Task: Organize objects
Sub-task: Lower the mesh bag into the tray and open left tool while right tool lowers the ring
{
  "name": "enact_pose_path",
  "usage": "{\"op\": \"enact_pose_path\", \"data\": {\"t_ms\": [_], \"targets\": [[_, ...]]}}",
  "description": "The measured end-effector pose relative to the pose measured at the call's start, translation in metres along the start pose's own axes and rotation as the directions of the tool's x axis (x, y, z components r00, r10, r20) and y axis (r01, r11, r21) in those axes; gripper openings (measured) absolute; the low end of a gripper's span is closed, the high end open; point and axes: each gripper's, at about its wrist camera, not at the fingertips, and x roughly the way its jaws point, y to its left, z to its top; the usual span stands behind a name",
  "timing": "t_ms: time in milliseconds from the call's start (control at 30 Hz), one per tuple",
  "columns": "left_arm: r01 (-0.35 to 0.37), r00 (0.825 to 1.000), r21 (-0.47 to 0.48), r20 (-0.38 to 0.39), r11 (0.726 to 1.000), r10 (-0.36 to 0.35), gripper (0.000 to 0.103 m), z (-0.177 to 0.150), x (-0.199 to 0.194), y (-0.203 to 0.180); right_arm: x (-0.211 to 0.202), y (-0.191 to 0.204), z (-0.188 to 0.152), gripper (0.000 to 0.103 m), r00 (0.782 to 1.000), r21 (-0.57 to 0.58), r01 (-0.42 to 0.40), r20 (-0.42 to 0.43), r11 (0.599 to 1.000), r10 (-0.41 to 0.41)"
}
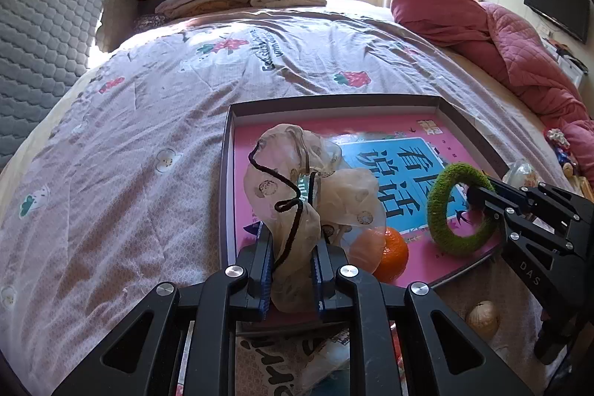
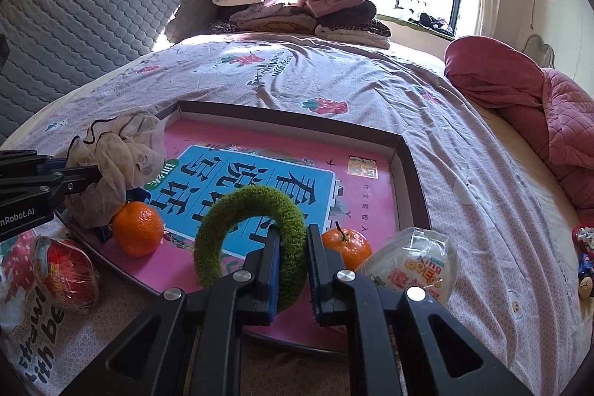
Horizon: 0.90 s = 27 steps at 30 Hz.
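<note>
- The shallow dark-rimmed cardboard tray (image 2: 412, 173) with its pink-and-blue printed floor lay directly under both loads, its long axis running away from the tongs.
- The left gripper (image 1: 293, 258) was clamped on a crumpled sheer beige cloth with black cord (image 1: 297, 180), over the tray's near-left corner.
- The right gripper (image 2: 293, 258) pinched a fuzzy green ring (image 2: 252, 232) above the tray's near edge.

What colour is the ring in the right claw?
Green, a fuzzy moss green ring; it shows best in the right wrist view.
</note>
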Motion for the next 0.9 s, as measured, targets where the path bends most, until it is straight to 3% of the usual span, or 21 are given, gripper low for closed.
{"op": "enact_pose_path", "data": {"t_ms": [567, 900], "targets": [[-0.008, 0.999, -0.017, -0.032, 1.000, 0.007, 0.023, -0.0002, 0.0044, 0.0070, 0.0004, 0.0013, 0.0004, 0.014, 1.000, -0.001, 0.022, -0.016, 1.000, -0.022], [0.000, 1.000, -0.023, -0.023, 1.000, 0.000, 0.030, 0.0050, -0.0019, 0.0101, -0.0076, -0.0019, 0.0037, 0.024, 1.000, 0.016, 0.022, -0.007, 1.000, -0.022]]}}
